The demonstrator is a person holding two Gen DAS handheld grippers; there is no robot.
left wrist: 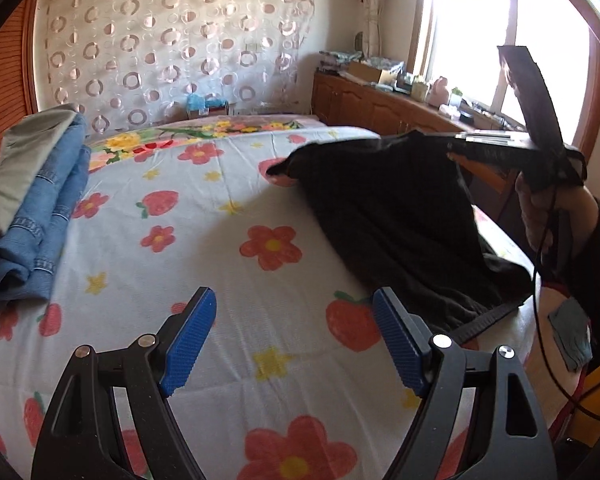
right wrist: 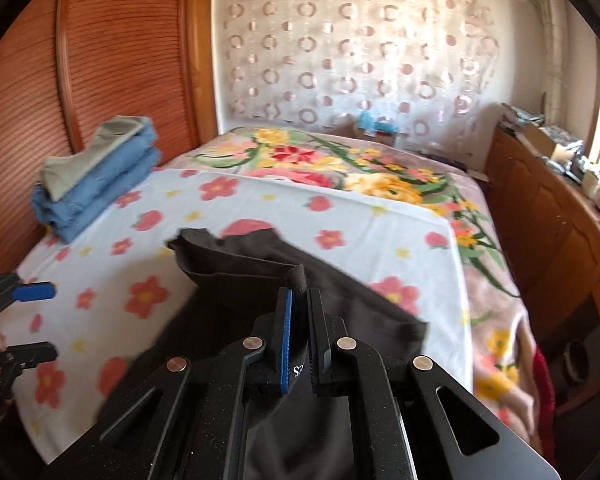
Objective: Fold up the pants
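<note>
Black pants [left wrist: 384,208] hang lifted over the right part of the bed, one end trailing on the flowered sheet [left wrist: 228,248]. My right gripper [right wrist: 299,298] is shut on an edge of the black pants [right wrist: 260,272] and holds it above the sheet; it shows in the left wrist view [left wrist: 460,152] at the right, held by a hand. My left gripper [left wrist: 292,304] is open and empty, low over the sheet, to the left of the pants. It also shows at the left edge of the right wrist view [right wrist: 40,320].
A stack of folded jeans with a grey garment on top [left wrist: 40,200] lies at the bed's left side, also in the right wrist view [right wrist: 100,184]. A wooden cabinet [right wrist: 548,216] with clutter runs along the right. A flowered blanket [right wrist: 360,168] covers the far bed.
</note>
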